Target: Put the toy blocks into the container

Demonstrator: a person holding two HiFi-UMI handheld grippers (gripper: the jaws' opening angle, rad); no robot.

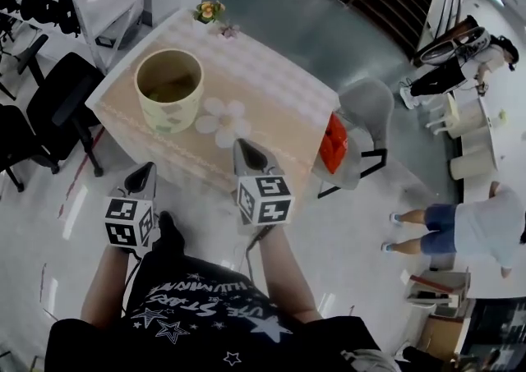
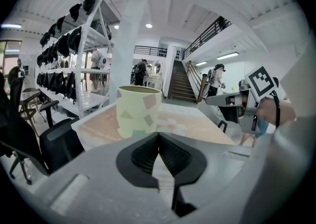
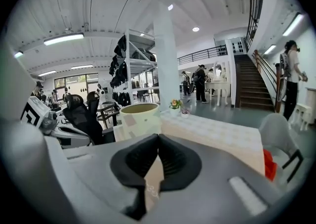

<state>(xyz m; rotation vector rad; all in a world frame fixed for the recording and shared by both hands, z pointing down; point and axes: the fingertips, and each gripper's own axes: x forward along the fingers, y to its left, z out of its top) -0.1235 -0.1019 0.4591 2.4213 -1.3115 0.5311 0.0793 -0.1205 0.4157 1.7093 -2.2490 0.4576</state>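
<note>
The container (image 1: 168,87) is a pale yellow-green cylinder with coloured patches, standing open-topped on the left part of the table (image 1: 271,83). Its inside is dim and I cannot make out what lies in it. No loose toy block shows on the cloth. My left gripper (image 1: 143,172) hangs shut and empty off the table's near corner, with the container (image 2: 139,111) ahead of it. My right gripper (image 1: 244,149) is shut and empty over the near edge, beside a white flower shape (image 1: 222,122). The container (image 3: 139,119) stands ahead and slightly left in the right gripper view.
A small flower pot (image 1: 209,11) stands at the table's far corner. Black office chairs (image 1: 33,116) are to the left, and a grey chair (image 1: 366,107) with a red thing (image 1: 333,144) is to the right. A person (image 1: 464,227) stands further right.
</note>
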